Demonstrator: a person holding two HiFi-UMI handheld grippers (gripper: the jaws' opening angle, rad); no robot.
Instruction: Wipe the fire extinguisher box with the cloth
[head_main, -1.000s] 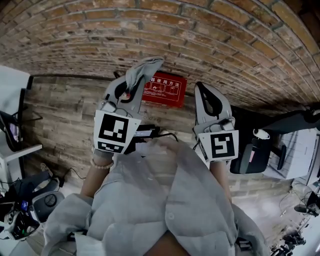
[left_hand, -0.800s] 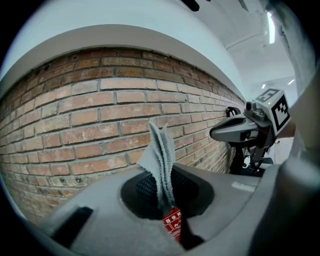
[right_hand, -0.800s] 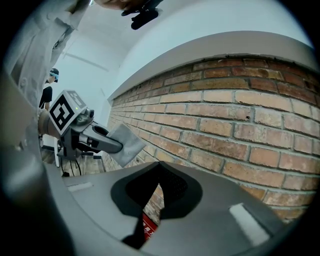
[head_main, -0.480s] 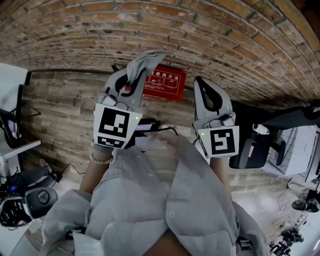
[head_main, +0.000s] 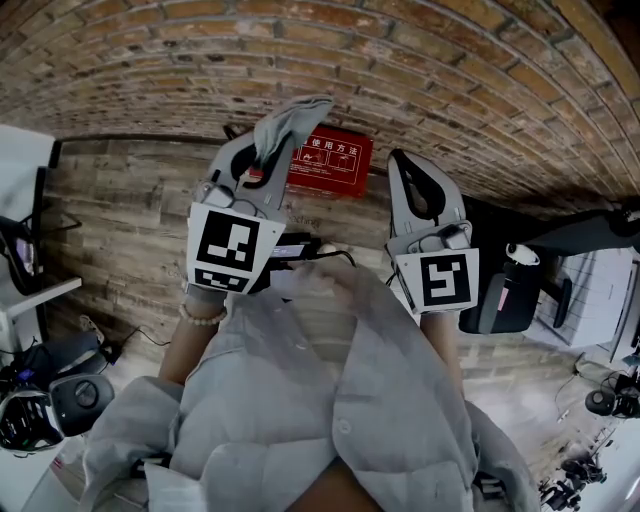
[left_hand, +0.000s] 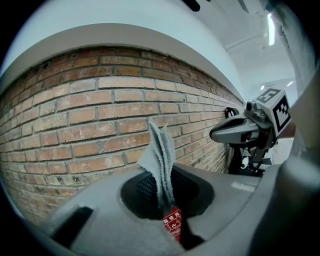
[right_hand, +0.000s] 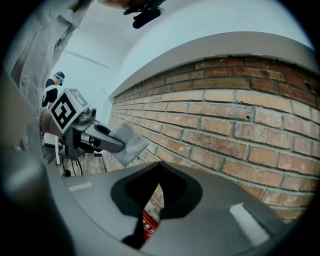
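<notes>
Two grippers are up in front of us in the head view, and little has changed over the last second. The left gripper (head_main: 264, 152) has kept its place with the cloth (head_main: 288, 122) standing out of its tip. The red fire extinguisher box (head_main: 335, 163) has only drifted a little up the picture as our head tipped. The box sits where the brick wall (head_main: 420, 70) meets the plank floor (head_main: 120, 220), between the two grippers as we see them. We judge from this that no wiping stroke is running now. The cloth overlaps the box's left edge in the picture, which also hides that edge, and our jacket (head_main: 300, 400) covers everything nearer to us. The print on the box is too small for us to read.

From the left gripper view, the jaws are clamped on the folded grey cloth (left_hand: 161, 155), which rises against the bricks. Only a sliver of the red box (left_hand: 172, 224) shows low in the gap, so the cloth looks well apart from it.

From the right gripper view, the right gripper (right_hand: 159, 167) has its jaws closed together with nothing between them. A strip of the box (right_hand: 150, 226) shows below. Off to the side we see the other gripper carrying the cloth (right_hand: 127, 144).
</notes>
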